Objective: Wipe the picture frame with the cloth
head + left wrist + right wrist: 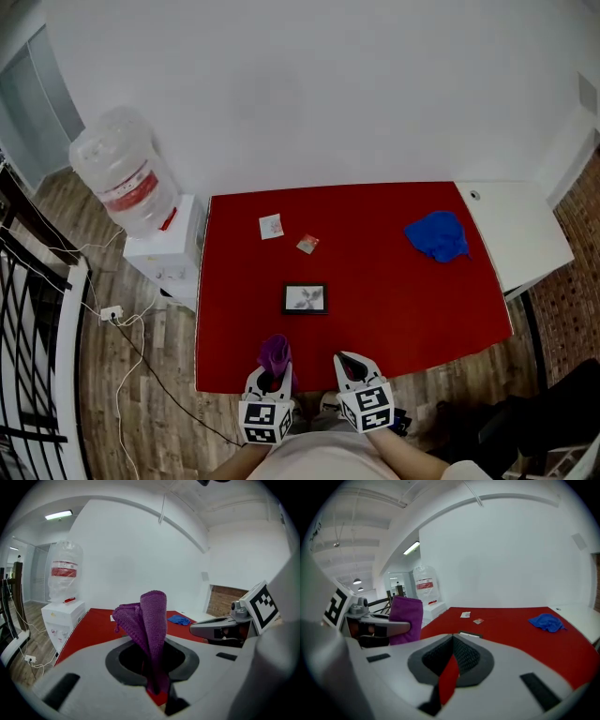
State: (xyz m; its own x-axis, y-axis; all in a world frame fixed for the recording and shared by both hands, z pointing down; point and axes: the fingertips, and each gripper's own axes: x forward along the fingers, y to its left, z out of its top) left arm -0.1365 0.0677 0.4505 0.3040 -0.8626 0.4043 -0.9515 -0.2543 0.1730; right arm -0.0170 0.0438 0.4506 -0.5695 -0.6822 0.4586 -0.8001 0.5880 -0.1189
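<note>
A small dark picture frame [305, 298] lies flat near the middle of the red table [403, 309]; its edge [469, 634] shows just past my right jaws. My left gripper [270, 373] hovers at the table's near edge, shut on a folded purple cloth [275, 352] that stands up out of the jaws [151, 620]. My right gripper [349, 366] is beside it to the right, at the same edge. Its jaws are together with only a thin slit of red table between them, and nothing is held [452, 657]. Both grippers are short of the frame.
A crumpled blue cloth [438, 235] lies at the table's far right. Two small cards [271, 226] [307, 244] lie beyond the frame. A water dispenser [131, 187] stands left of the table, and a white counter [516, 230] adjoins its right side. Cables trail on the wooden floor [122, 356].
</note>
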